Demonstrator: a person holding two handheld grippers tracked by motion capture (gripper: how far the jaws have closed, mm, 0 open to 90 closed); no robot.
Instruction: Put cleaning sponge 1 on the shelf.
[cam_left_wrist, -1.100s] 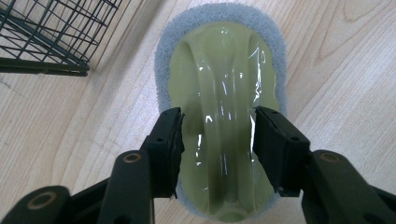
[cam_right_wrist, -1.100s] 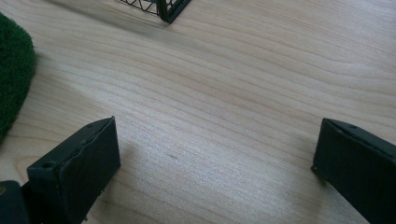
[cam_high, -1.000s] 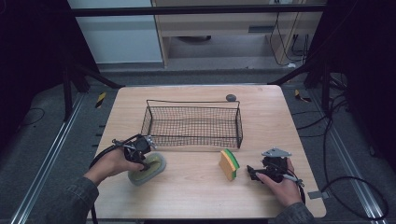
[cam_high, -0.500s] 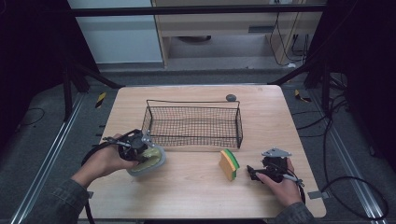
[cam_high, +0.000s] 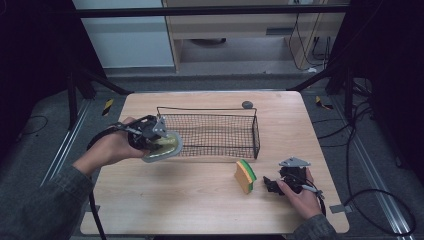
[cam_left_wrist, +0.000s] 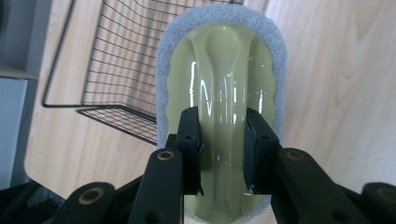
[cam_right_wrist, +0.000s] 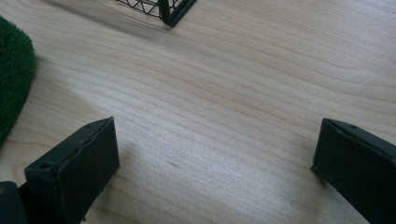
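My left gripper (cam_high: 156, 136) is shut on the raised handle of a scrub brush (cam_high: 164, 146), pale green plastic on a grey pad. The brush hangs above the table by the left end of the black wire basket (cam_high: 210, 109). In the left gripper view the two pads pinch the brush's (cam_left_wrist: 224, 70) glossy ridge, my left gripper (cam_left_wrist: 223, 135) pointing past the basket (cam_left_wrist: 116, 60). My right gripper (cam_high: 270, 184) rests on the table, open, just right of a yellow and green sponge (cam_high: 245, 176). In the right gripper view its jaws (cam_right_wrist: 215, 158) stand wide over bare wood, with the sponge (cam_right_wrist: 11, 79) at the left edge.
A small dark round object (cam_high: 247, 104) lies behind the basket on the wooden table (cam_high: 190, 205). The basket's corner (cam_right_wrist: 170, 11) sits ahead of my right gripper. Cables trail off the table's right side, onto the floor.
My left hand has lifted the scrub brush off the table and carried it up toward the basket's left end. The right hand has stayed put.
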